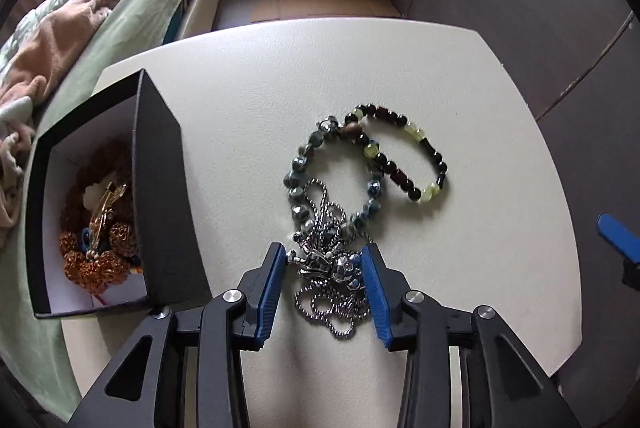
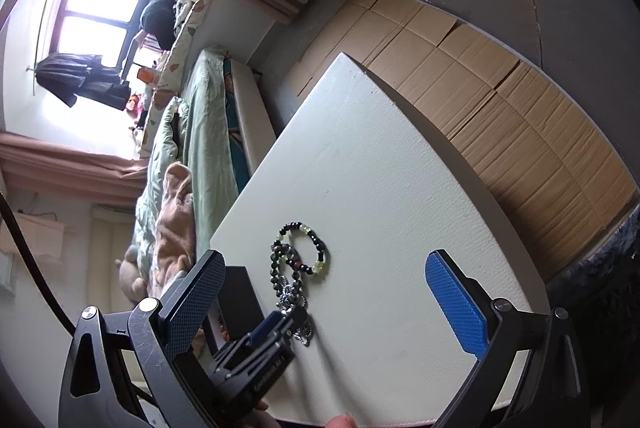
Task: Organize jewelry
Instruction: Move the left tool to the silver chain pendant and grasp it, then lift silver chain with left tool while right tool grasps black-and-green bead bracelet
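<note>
On the white table [image 1: 440,67], near its front edge, a silver ball chain [image 1: 328,268] lies in a loose heap of loops. Its far end runs under a grey-blue bead bracelet [image 1: 298,167], and that bracelet in turn overlaps a dark bracelet [image 1: 424,143] with pale green beads. To the left of the pile stands a black box [image 1: 160,187], open on top and already holding amber beads and a gold clip.

Pointing steeply down, the left gripper [image 1: 325,260] straddles the thickest knot of the chain. Its blue pads [image 1: 270,288] sit right at the two sides of the heap, partly closed; whether they already press on the metal cannot be told, so it reads as jaws apart with the chain between them. The right gripper [image 2: 336,300] hangs above the table's near edge, jaws wide and holding nothing.

The chain looks light, limp and slippery. It will sag and trail from whatever point is pinched, and single strands may slide out of a weak grip. The bunched centre, where several loops and a small pendant-like lump cross, is probably the best place to hold. One risk is that the end lying under the grey-blue bracelet snags and drags it along on the lift. Both bracelets are likely elastic strung beads, soft as a ring but hard at each bead.
</note>
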The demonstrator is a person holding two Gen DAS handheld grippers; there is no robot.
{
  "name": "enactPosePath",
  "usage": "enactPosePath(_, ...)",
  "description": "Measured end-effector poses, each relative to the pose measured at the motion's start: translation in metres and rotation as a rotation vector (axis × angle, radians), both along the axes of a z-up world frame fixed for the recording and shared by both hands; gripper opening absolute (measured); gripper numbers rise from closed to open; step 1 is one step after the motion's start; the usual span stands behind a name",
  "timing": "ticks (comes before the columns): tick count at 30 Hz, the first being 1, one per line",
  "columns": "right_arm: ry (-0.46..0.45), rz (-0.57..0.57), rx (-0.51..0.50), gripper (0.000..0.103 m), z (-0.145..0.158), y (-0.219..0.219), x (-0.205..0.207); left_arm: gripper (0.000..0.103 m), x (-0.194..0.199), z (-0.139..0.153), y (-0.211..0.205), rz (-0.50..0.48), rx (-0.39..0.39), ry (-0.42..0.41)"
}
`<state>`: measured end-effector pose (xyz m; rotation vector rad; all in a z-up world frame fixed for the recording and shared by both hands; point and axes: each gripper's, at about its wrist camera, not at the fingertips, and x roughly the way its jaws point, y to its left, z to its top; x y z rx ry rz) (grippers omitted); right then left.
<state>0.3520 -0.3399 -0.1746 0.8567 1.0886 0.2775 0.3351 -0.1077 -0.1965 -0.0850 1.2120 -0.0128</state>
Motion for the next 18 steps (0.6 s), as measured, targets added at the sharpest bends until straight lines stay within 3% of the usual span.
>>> enactPosePath(3, -0.002, 0.027, -0.003, 0.101, -0.001, 0.007, 0.002, 0.040, -0.001, 0.000, 0.000, -0.024, -0.022, 0.002)
enactPosePath(7, -0.004, 0.066, -0.009, 0.101, -0.002, 0.018, 0.005, 0.040, 0.000, 0.007, 0.015, 0.000, -0.128, 0.006)
enactPosePath(18, 0.016, 0.128, -0.041, 0.101, -0.010, 0.042, 0.014, 0.040, -0.004, 0.076, 0.039, -0.005, -0.201, -0.121)
